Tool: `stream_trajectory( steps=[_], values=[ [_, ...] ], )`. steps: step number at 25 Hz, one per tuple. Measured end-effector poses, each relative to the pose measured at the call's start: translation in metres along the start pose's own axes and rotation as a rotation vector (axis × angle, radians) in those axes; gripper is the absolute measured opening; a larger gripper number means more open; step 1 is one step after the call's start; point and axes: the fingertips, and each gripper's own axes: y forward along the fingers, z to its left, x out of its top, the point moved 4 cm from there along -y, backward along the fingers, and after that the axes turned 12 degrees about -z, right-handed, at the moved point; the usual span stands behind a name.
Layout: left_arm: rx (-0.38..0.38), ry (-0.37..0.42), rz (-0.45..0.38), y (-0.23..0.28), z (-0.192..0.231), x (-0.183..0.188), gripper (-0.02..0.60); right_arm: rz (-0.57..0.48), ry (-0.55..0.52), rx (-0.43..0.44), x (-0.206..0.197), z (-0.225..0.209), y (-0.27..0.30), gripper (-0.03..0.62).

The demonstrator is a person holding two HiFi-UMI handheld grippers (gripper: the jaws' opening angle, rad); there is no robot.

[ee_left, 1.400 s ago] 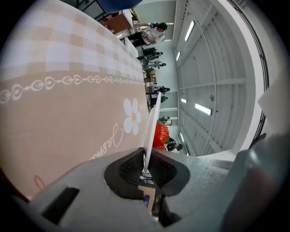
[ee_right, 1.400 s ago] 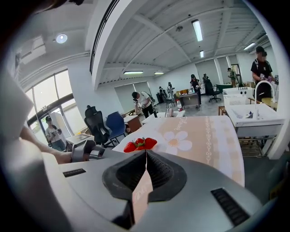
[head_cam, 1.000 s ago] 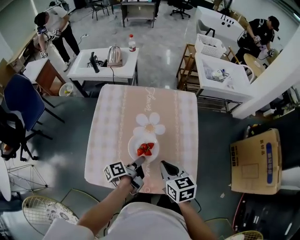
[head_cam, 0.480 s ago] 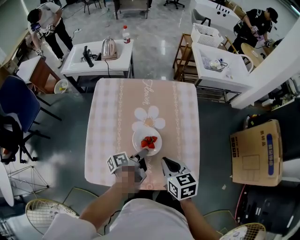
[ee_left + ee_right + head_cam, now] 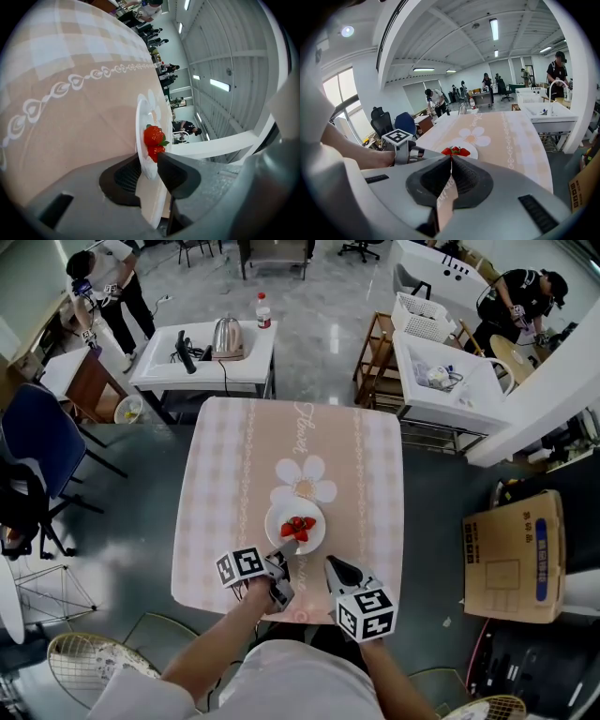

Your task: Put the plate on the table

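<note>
Table (image 5: 234,456), plate (image 5: 281,513) down, left gripper's (image 5: 284,551) jaws opening

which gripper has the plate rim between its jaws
The left gripper: the rim of the plate sits between its jaws, which have just been opening. The right gripper has its jaws together, nothing between them.

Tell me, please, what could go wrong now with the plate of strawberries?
1. The plate has its rim between the jaws of the left gripper, which have just been opening; a skewed pull-back might drag or tip it.
2. The strawberries lie right by one jaw tip and might get knocked off.
</note>
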Motion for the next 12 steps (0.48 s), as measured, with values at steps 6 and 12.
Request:
stream_trajectory(
  steps=[6, 12],
  values=[
    [0.091, 0.163, 0.016, -0.0035, 0.0002, 0.0065, 0.132, 0.011, -0.004, 0.012, -0.0019, 0.0027, 0.0016, 0.005],
    [0.173, 0.308, 0.031, -0.0095, 0.0016, 0.0104, 0.158, 0.010, -0.012, 0.016, -0.0025, 0.0056, 0.0009, 0.005]
  ],
)
